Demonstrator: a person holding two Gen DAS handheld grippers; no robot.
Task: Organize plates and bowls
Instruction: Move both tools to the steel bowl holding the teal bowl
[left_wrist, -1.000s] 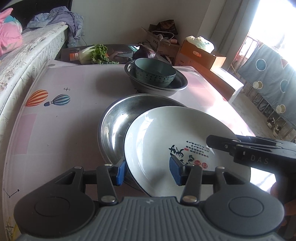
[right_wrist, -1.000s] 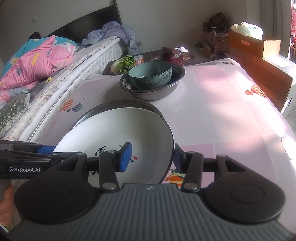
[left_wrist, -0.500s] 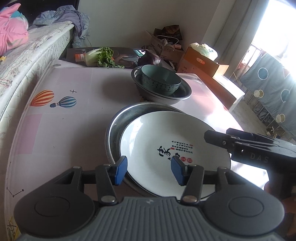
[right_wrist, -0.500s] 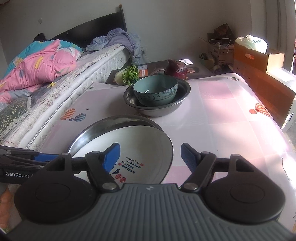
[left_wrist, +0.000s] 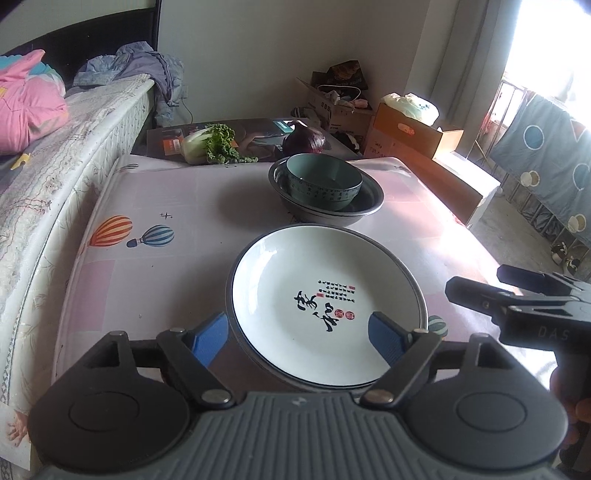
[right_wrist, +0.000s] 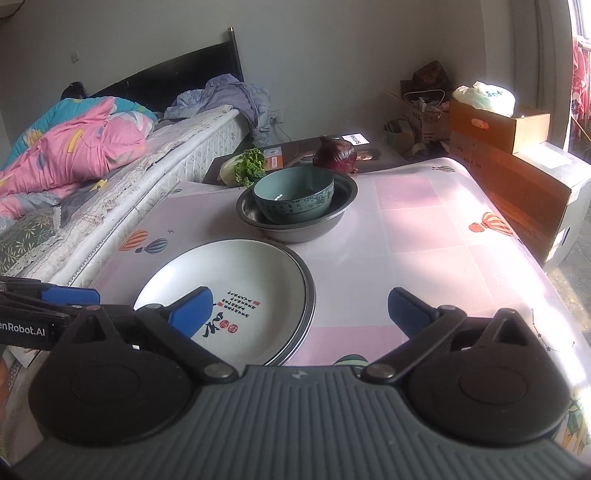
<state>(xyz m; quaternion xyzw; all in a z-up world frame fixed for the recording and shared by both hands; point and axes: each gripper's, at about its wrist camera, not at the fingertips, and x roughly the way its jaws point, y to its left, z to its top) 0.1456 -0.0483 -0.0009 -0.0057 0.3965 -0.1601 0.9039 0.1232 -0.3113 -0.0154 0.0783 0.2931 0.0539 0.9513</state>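
Note:
A white plate (left_wrist: 325, 306) with black and red writing lies flat inside a steel plate (left_wrist: 229, 284) on the table; it also shows in the right wrist view (right_wrist: 236, 291). Behind it a teal bowl (left_wrist: 323, 181) sits in a steel basin (left_wrist: 365, 206), also seen in the right wrist view as bowl (right_wrist: 293, 194) and basin (right_wrist: 343, 199). My left gripper (left_wrist: 299, 338) is open, its fingers on either side of the plate's near edge, holding nothing. My right gripper (right_wrist: 299, 308) is open and empty above the plate's right rim.
The table (left_wrist: 177, 199) has a pink balloon-print cover. A green leafy vegetable (left_wrist: 210, 146) and a purple cabbage (left_wrist: 304, 140) lie on a dark board at the far edge. A bed (left_wrist: 44, 147) runs along the left. Cardboard boxes (left_wrist: 413, 134) stand at the right.
The white plate has come down from a tilt to lie flat in the steel plate. Both grippers have opened wide, let go of it, and pulled back a little.

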